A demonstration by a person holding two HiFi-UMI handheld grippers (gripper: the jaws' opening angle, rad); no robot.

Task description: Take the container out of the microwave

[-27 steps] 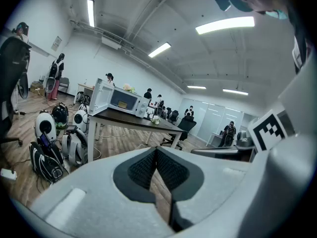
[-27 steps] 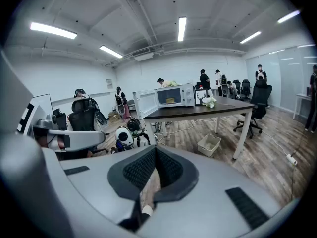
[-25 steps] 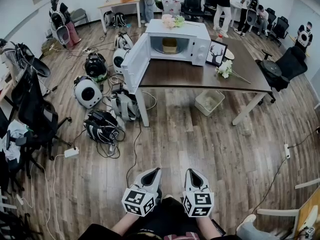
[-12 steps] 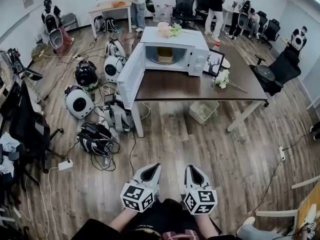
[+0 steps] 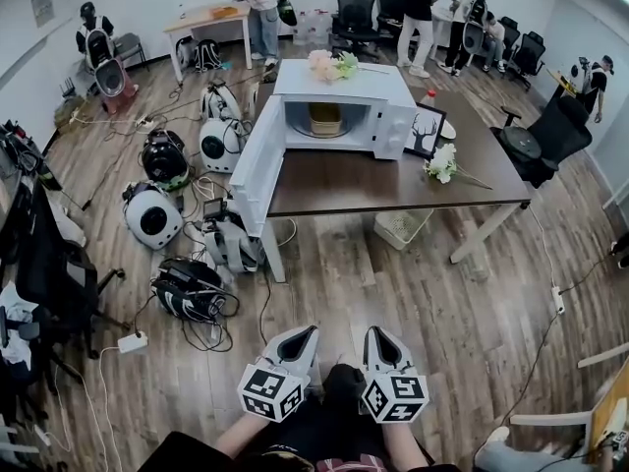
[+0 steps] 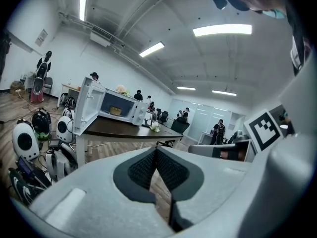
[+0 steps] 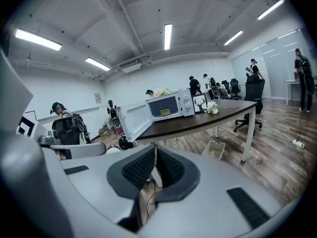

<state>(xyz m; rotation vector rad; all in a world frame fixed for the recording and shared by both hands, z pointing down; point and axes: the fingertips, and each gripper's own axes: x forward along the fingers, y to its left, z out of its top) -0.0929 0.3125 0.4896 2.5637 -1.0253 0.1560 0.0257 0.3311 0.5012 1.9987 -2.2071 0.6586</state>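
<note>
The white microwave (image 5: 339,101) stands on the dark brown table (image 5: 393,180) with its door (image 5: 257,160) swung open to the left. A tan container (image 5: 324,118) sits inside the cavity; it also shows small in the left gripper view (image 6: 115,111) and the right gripper view (image 7: 165,112). Both grippers are held low and close to the person's body, far from the table. My left gripper (image 5: 309,336) is shut and empty. On my right gripper (image 5: 374,336) the jaws are opening, though the tips still look together, with nothing between them.
Several backpack-like devices (image 5: 152,212) and cables lie on the wooden floor left of the table. A white basket (image 5: 401,227) sits under the table. Flowers (image 5: 444,162) and a framed deer picture (image 5: 427,131) are on it. Office chairs (image 5: 555,131) and people stand farther back.
The table and microwave have come nearer and grown in the head view. Both grippers stay low at the bottom edge, side by side.
</note>
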